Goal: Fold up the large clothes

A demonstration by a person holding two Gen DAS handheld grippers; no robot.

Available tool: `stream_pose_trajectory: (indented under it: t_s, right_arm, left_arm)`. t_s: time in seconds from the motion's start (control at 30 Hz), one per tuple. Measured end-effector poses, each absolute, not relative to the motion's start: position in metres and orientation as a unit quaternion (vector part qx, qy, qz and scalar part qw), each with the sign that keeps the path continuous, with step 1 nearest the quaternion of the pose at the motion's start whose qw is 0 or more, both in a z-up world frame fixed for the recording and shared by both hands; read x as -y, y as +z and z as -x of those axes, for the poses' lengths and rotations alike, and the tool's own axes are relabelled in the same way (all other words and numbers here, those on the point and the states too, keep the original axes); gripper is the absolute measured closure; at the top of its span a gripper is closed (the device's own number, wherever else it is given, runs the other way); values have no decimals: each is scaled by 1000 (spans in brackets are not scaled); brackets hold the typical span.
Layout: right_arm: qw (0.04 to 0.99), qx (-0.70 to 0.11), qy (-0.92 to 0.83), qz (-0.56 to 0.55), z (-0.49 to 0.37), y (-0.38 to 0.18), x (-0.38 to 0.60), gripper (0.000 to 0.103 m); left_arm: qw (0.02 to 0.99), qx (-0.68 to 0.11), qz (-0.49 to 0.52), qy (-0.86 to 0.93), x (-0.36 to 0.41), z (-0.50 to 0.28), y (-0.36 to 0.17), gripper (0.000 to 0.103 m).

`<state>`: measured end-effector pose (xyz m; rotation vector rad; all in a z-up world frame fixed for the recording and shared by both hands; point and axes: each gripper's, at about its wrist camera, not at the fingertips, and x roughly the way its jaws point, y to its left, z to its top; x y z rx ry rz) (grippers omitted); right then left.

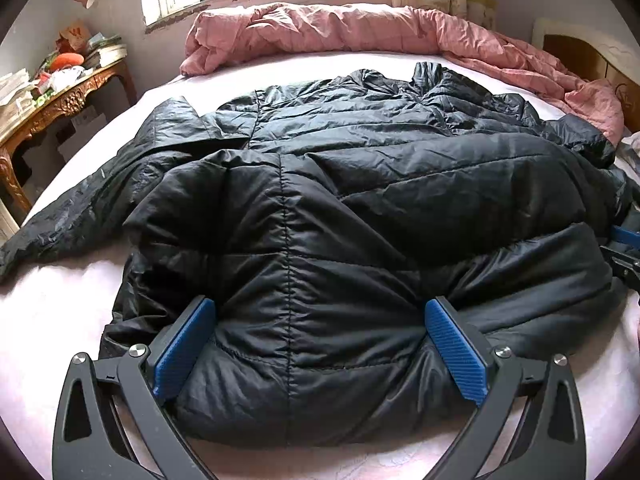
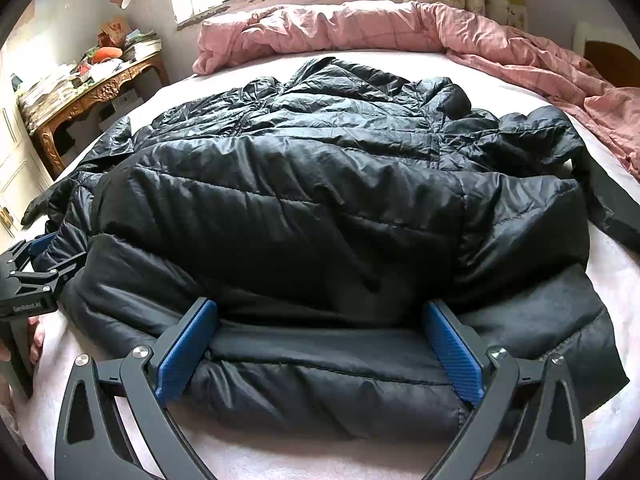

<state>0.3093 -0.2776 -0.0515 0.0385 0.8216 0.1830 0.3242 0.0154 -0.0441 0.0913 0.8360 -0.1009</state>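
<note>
A large black quilted puffer jacket lies spread on the bed, its near part folded over on itself; it also shows in the right wrist view. My left gripper is open, its blue pads either side of the jacket's near folded edge. My right gripper is open too, its jaws astride the near hem, which bulges between them. A sleeve trails out to the left. The left gripper also shows at the left edge of the right wrist view.
The bed has a pale pink sheet. A rumpled pink duvet lies along the far side and right. An ornate wooden side table piled with books stands at the left. A window and curtain are behind.
</note>
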Motion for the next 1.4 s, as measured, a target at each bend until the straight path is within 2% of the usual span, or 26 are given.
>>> stream_pose_trajectory:
  t_s: [0.17, 0.33, 0.43, 0.57, 0.77, 0.9, 1.17, 1.2, 1.23, 1.27, 1.33, 1.37, 1.4]
  right_arm:
    - [922, -376, 84, -32, -302, -41, 284, 1]
    - [956, -284, 55, -41, -276, 3, 308, 2]
    - [970, -238, -17, -49, -262, 32, 351, 2]
    - [957, -241, -102, -128, -257, 48, 453, 2]
    - [894, -253, -333, -162, -246, 16, 587, 3]
    - [847, -285, -316, -319, -249, -36, 658, 8]
    - [851, -247, -317, -339, -260, -41, 676, 7]
    - [850, -240, -318, -344, -258, -41, 678, 10]
    - [849, -236, -321, -348, -254, -41, 683, 23]
    - [845, -239, -323, -352, -255, -41, 685, 31]
    - [838, -246, -334, -354, -256, -43, 688, 65]
    - [837, -247, -335, -355, -256, -43, 689, 76]
    - [840, -245, -327, -358, -255, -43, 689, 99]
  left_arm:
    - [922, -383, -40, -32, -18, -319, -37, 0]
    - [934, -354, -33, -24, -22, -311, -31, 0]
    - [935, -354, -24, -13, -27, -312, -31, 0]
    - [937, -347, -23, -13, -27, -310, -30, 0]
    - [940, -337, -52, 2, -18, -307, -30, 0]
    - [938, -343, -44, -1, -20, -309, -31, 0]
    - [936, -350, -34, -7, -22, -311, -33, 0]
    - [936, -351, -32, -8, -22, -311, -33, 0]
    - [935, -353, -31, -9, -23, -312, -33, 0]
    - [935, -354, -31, -9, -23, -312, -33, 0]
    - [934, -355, -35, -5, -21, -312, -33, 0]
    - [935, -353, -40, 0, -21, -312, -34, 0]
    - [935, -352, -48, 4, -19, -312, -34, 0]
